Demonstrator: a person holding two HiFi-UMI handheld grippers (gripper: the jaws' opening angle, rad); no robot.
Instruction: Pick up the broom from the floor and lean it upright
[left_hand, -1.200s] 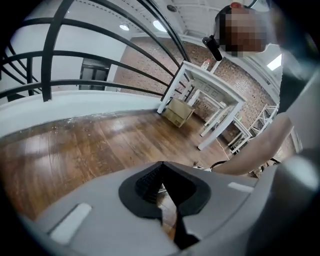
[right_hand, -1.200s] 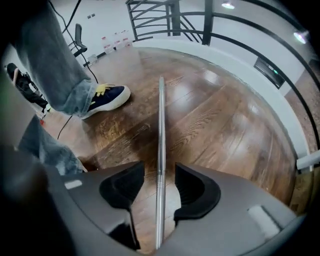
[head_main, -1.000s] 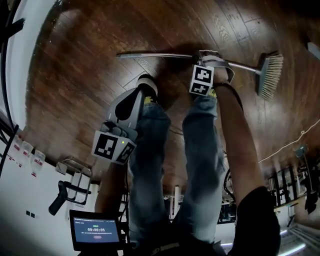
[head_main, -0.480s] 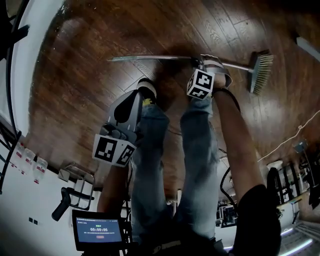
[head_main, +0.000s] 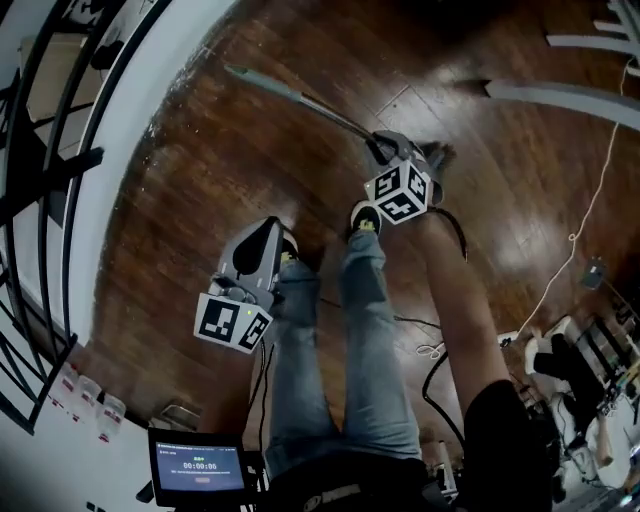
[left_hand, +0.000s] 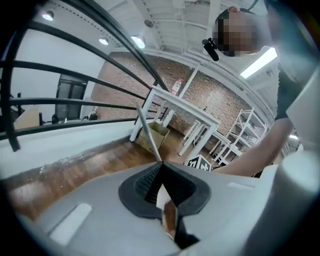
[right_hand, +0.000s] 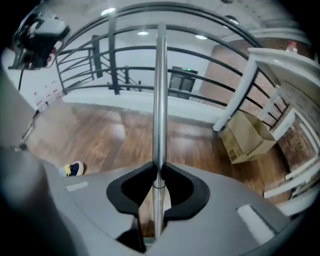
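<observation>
The broom's metal handle (head_main: 300, 100) slants up and to the left from my right gripper (head_main: 381, 146), which is shut on it above the wooden floor. In the right gripper view the handle (right_hand: 160, 100) stands straight up out of the jaws of the right gripper (right_hand: 159, 170), pinched between the pads. The brush head is hidden in every view. My left gripper (head_main: 266, 230) hangs lower left, apart from the broom, its tips together on nothing. From the left gripper (left_hand: 160, 165), the handle (left_hand: 148, 134) shows ahead.
A black railing (head_main: 60, 170) on a white ledge runs along the left. White table legs (head_main: 560, 95) stand at the upper right, with a cardboard box (right_hand: 247, 135) beside them. A white cable (head_main: 590, 200) trails on the floor. The person's legs (head_main: 340, 350) stand between the grippers.
The right gripper shut on the handle and lifted it off the floor, so it now slants up-left. The brush head has left the picture. Both grippers rose.
</observation>
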